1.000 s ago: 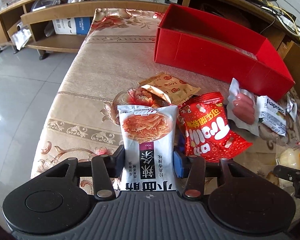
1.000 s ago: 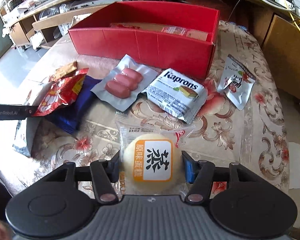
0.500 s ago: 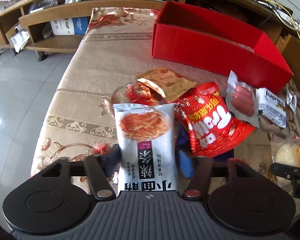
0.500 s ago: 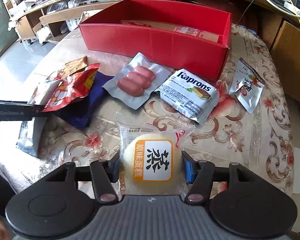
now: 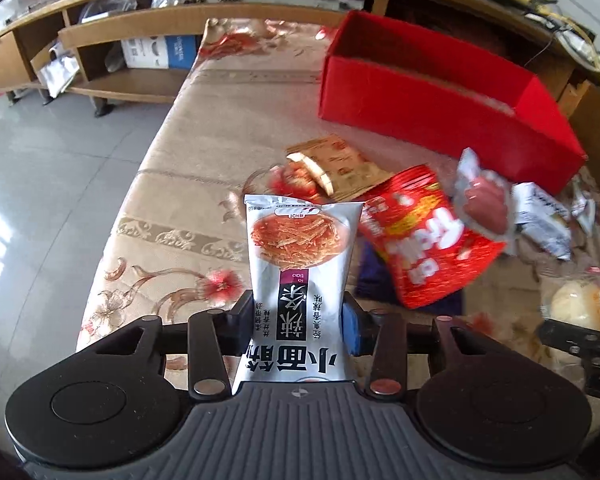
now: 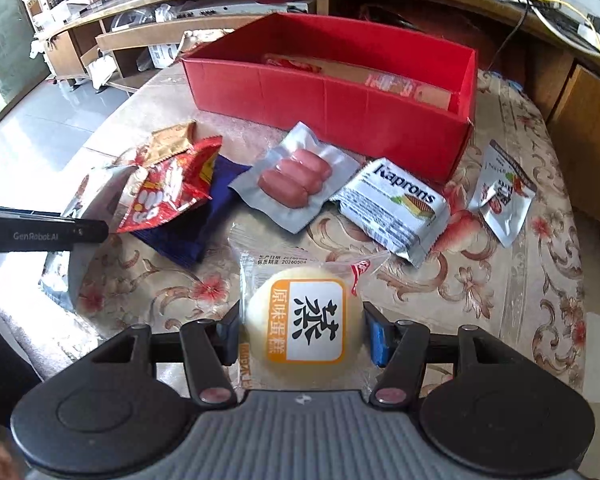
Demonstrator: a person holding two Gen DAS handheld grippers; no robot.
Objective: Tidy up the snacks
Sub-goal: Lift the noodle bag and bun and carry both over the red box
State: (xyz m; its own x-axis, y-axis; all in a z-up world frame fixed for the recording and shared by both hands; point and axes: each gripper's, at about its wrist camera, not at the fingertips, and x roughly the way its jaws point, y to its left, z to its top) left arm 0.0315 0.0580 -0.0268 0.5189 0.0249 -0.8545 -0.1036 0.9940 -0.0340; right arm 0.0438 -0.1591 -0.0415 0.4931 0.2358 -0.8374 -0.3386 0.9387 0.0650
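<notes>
The spicy-strip packet (image 5: 300, 280) is gripped by the left tool (image 5: 298, 318), whose jaws have just been closing on it. The steamed-cake packet (image 6: 304, 328) is clamped in the right tool (image 6: 302, 332). Both are carried above the tabletop (image 6: 500, 280); delivery into the red box (image 6: 332, 92) is judged next.

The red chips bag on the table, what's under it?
Under the red chips bag lies a dark blue packet, its right part showing. What else the bag covers cannot be seen.

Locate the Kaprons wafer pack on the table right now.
In the right wrist view the Kaprons wafer pack lies right of centre on the tablecloth, just in front of the red box, with the sausage pack at its left.
</notes>
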